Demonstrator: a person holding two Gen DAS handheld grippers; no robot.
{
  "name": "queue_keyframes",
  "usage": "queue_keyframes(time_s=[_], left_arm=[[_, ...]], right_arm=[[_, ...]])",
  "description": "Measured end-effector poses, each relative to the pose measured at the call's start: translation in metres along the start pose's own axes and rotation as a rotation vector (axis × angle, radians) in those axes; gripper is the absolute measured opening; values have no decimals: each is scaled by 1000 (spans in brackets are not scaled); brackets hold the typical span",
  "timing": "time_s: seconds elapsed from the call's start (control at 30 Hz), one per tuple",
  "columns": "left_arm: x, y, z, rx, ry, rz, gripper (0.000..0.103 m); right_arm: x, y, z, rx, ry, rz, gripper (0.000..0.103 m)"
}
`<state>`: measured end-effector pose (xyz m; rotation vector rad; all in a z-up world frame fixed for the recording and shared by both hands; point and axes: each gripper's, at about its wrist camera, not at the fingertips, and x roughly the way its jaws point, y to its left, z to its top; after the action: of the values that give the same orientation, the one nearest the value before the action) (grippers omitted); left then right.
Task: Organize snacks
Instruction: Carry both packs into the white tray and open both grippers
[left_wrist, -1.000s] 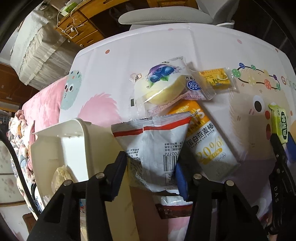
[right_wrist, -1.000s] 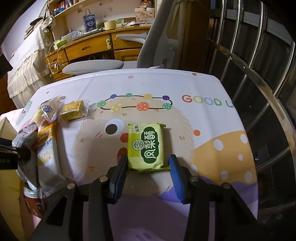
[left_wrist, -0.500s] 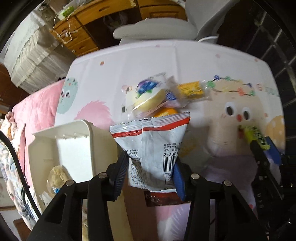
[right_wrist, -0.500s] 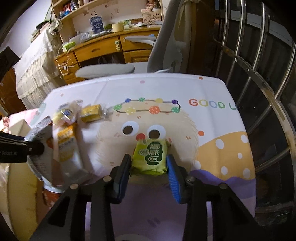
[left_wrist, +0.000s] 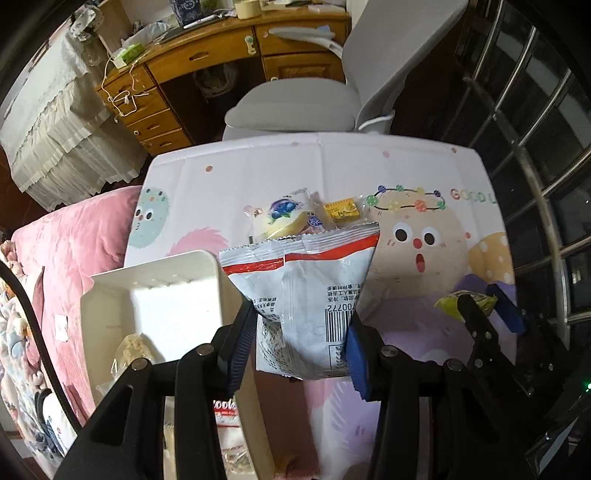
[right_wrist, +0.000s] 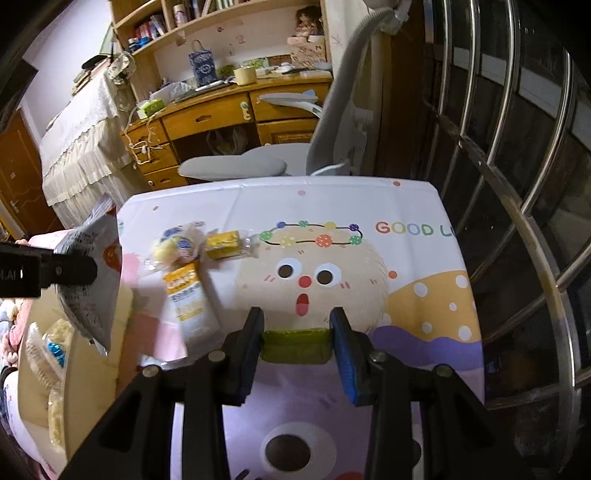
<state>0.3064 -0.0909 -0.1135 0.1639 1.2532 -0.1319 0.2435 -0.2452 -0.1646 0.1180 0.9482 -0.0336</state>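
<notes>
Red-striped silver packet (left_wrist: 306, 291), green packet (right_wrist: 295, 345)

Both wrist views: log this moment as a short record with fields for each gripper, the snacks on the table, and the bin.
left gripper: shut on the white and red packet, held above the table
right gripper: shut on the green packet, fingers just closing further
on tablecloth: blueberry bun, yellow packet, oat stick pack
white bin: at the table's left, some snacks inside

Five snack packets (right_wrist: 186, 306) (two gripped), one white bin (left_wrist: 155, 295).
</notes>
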Motion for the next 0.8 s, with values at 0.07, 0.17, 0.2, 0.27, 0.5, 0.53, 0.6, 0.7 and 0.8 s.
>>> queue_keyframes(time_s=[0.07, 0.17, 0.2, 0.27, 0.5, 0.53, 0.6, 0.7, 0.8], left_arm=[[-13, 8, -5, -3, -15, -11, 44], [-32, 22, -13, -16, -31, -30, 44], [-38, 26, -17, -19, -37, -36, 44], [-50, 36, -24, -22, -47, -51, 44], [-84, 75, -55, -26, -84, -100, 44], [-88, 79, -59, -24, -88, -104, 44], [-95, 91, -68, -15, -101, -119, 44], [-104, 110, -83, -13, -115, -144, 44], [-114, 135, -100, -17, -128, -163, 44]], right_arm=[[-12, 7, 0, -15, -14, 1, 37], [-29, 20, 0, -42, -33, 8, 37], [-34, 24, 0, -53, -39, 9, 37], [-44, 34, 1, -72, -47, 12, 37], [-79, 76, -1, -149, -83, 31, 37], [-84, 82, -1, -157, -87, 32, 37], [-94, 95, -2, -167, -99, 37, 37], [-112, 118, -6, -181, -122, 37, 37], [-127, 140, -11, -185, -135, 35, 37]])
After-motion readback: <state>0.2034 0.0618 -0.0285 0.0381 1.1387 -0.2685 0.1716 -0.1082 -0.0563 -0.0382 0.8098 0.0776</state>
